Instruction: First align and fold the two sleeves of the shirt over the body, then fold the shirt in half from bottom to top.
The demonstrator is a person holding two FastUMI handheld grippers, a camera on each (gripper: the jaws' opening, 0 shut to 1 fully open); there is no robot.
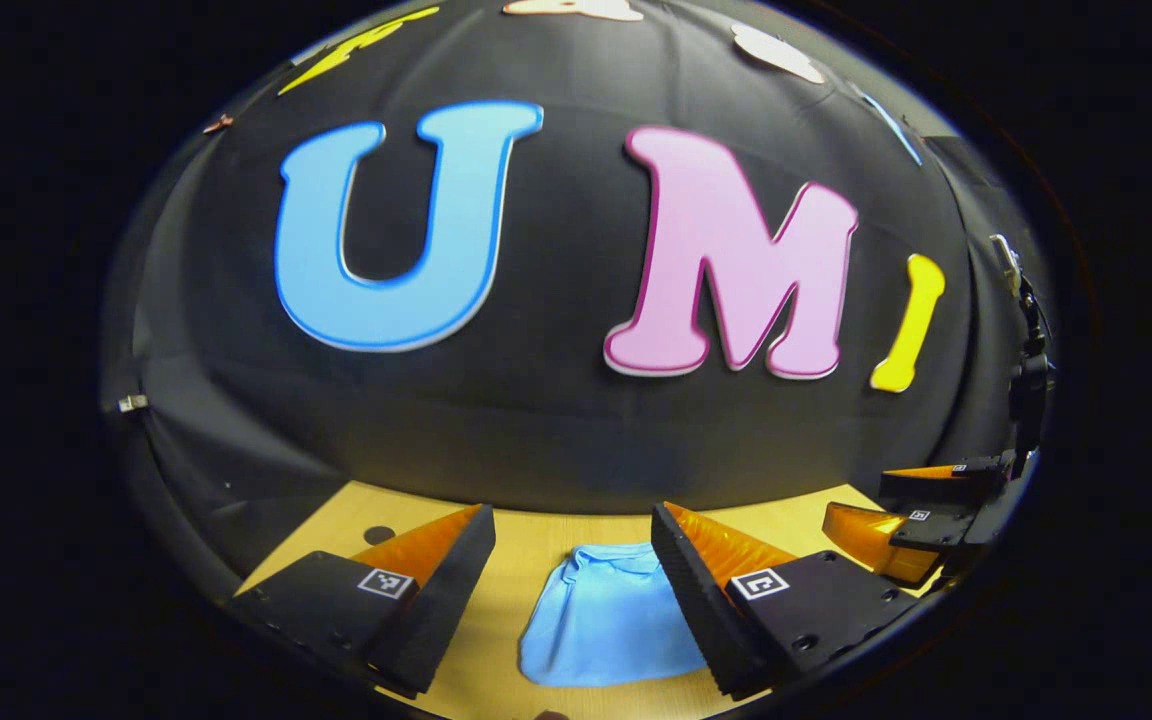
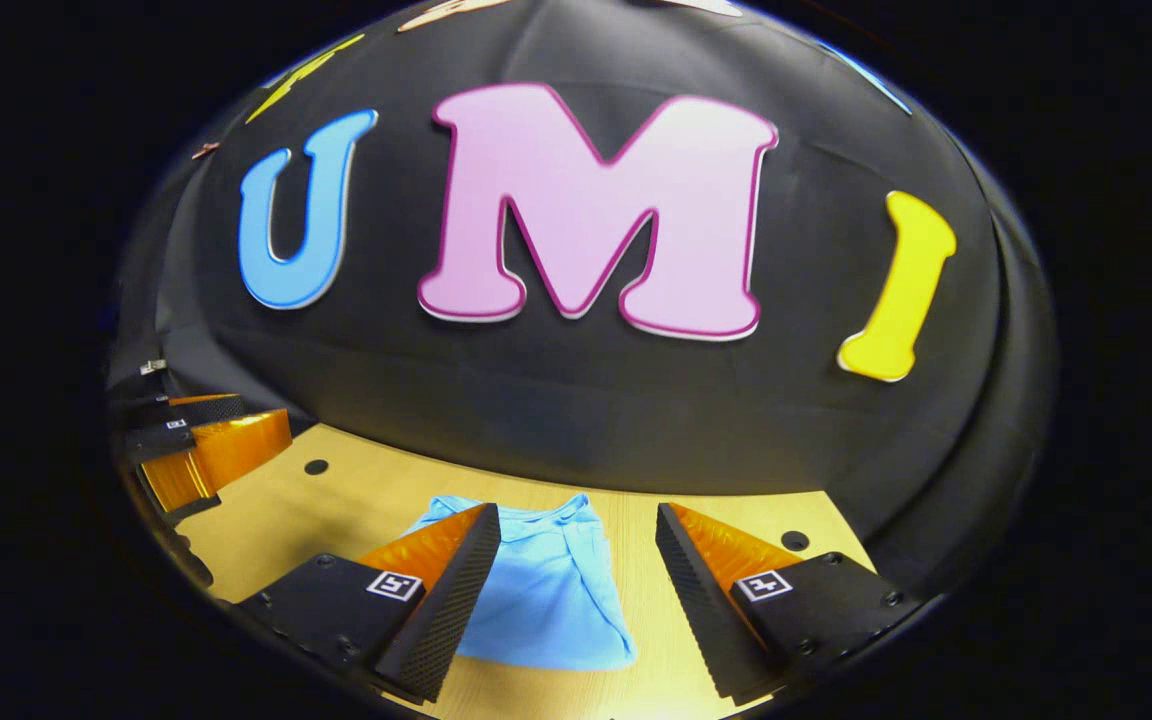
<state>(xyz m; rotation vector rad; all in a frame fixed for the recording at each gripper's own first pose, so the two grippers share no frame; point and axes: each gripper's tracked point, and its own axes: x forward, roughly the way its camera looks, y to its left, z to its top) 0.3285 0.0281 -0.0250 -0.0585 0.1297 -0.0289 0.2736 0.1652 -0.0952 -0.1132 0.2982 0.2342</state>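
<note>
A light blue shirt (image 1: 606, 620) lies folded in a compact bundle on the wooden table (image 1: 526, 545), collar toward the booth wall. My left gripper (image 1: 571, 570) hangs open above it, nothing between its fingers. In the right gripper view the same shirt (image 2: 546, 595) lies below and between the fingers of my right gripper (image 2: 571, 570), which is open and holds nothing. The right gripper (image 1: 921, 510) appears at the right edge of the left gripper view. The left gripper (image 2: 206, 440) appears at the left edge of the right gripper view.
The black cloth wall rises close behind the table's far edge. Small dark holes (image 2: 316, 467) (image 2: 794, 541) mark the tabletop near the back corners. Bare wood surrounds the shirt on both sides.
</note>
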